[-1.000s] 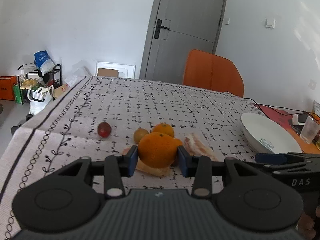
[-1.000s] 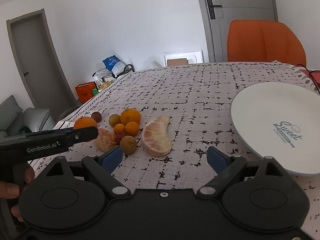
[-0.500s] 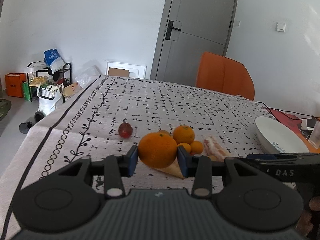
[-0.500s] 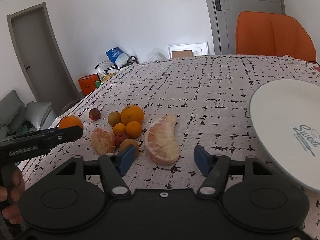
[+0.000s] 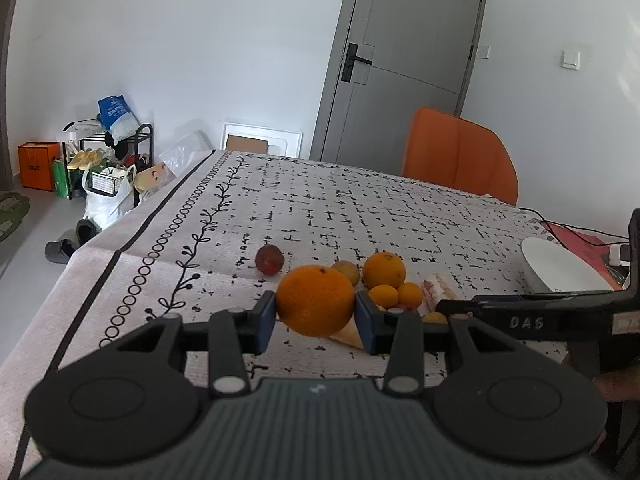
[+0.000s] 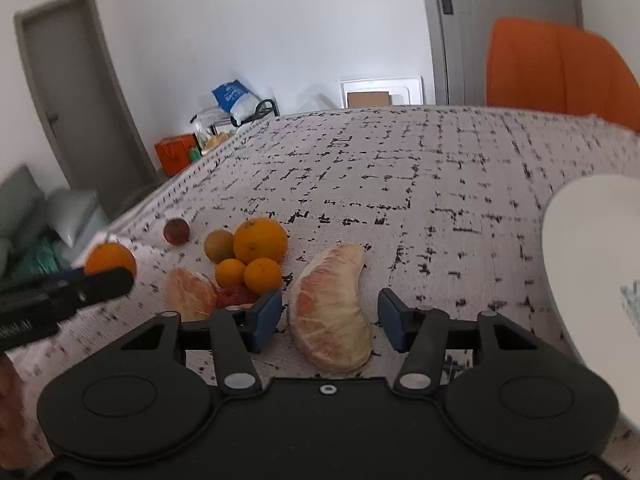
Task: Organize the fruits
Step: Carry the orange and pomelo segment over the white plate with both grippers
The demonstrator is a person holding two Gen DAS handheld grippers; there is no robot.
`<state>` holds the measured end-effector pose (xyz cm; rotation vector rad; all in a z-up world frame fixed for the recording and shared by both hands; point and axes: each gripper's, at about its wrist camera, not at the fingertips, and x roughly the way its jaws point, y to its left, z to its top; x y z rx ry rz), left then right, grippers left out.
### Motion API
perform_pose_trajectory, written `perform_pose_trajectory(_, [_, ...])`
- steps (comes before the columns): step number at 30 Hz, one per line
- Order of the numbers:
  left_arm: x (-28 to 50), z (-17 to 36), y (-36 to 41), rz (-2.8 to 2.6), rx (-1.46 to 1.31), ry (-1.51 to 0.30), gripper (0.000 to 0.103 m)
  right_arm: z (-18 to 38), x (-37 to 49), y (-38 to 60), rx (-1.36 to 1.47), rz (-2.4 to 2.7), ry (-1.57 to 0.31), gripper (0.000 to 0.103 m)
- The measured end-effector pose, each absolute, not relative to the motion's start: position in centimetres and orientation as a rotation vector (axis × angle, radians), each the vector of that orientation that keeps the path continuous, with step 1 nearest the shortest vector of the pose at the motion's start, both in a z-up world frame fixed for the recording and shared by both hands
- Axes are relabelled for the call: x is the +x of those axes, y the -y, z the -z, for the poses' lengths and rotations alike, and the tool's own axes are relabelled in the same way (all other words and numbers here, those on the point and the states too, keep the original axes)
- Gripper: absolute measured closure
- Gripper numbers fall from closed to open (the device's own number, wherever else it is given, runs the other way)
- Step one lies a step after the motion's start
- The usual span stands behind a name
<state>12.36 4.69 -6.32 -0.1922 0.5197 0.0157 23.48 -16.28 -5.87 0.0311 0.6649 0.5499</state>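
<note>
- The left gripper [image 5: 315, 316] clamps a large orange [image 5: 315, 299] between its 2 blue pads [image 5: 266, 320], lifted clear of the patterned tablecloth [image 5: 304, 208].
- Behind it lie a dark red fruit [image 5: 269, 259], a yellow-green fruit [image 5: 347, 271], another orange [image 5: 384, 269] and 2 small oranges [image 5: 396, 295], clustered close together.
- A peeled pomelo segment [image 5: 438, 289] lies just right of the cluster.
- The right gripper [image 5: 532, 316] reaches in from the right, side-on, its jaws not readable here.
- A white plate [image 5: 560, 268] sits near the table's right edge.
- An orange chair [image 5: 460, 156] stands at the far side, before a grey door [image 5: 404, 68].
</note>
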Motion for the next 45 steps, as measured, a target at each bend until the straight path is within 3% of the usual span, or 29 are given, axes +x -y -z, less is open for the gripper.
perform_pose_trajectory(2, [12.4, 6.3, -4.7, -0.017, -0.193, -0.517, 0.062, 6.0, 23.2, 15.6, -0.025, -0.538, -0.652, 0.049])
perform_pose_trajectory(4, [12.5, 6.2, -4.7, -0.018, -0.192, -0.515, 0.062, 5.9, 23.0, 15.2, -0.063, -0.531, -0.641, 0.065])
perform_pose_trajectory(6, [12.4, 6.0, -4.6, -0.015, -0.192, -0.511, 0.062, 5.7, 23.0, 15.5, -0.044, -0.554, -0.648, 0.065])
perform_pose_trajectory(29, [13.2, 3.4, -0.4, 0.073, -0.152, -0.457, 0.062, 1.6, 20.2, 21.9, 0.110, -0.525, -0.510, 0.066])
perform_pose_trajectory(45, [15.7, 2.9, 5.0, 0.180, -0.097, -0.456, 0.062, 1.9, 19.4, 28.6, 0.181, -0.352, -0.475, 0.066])
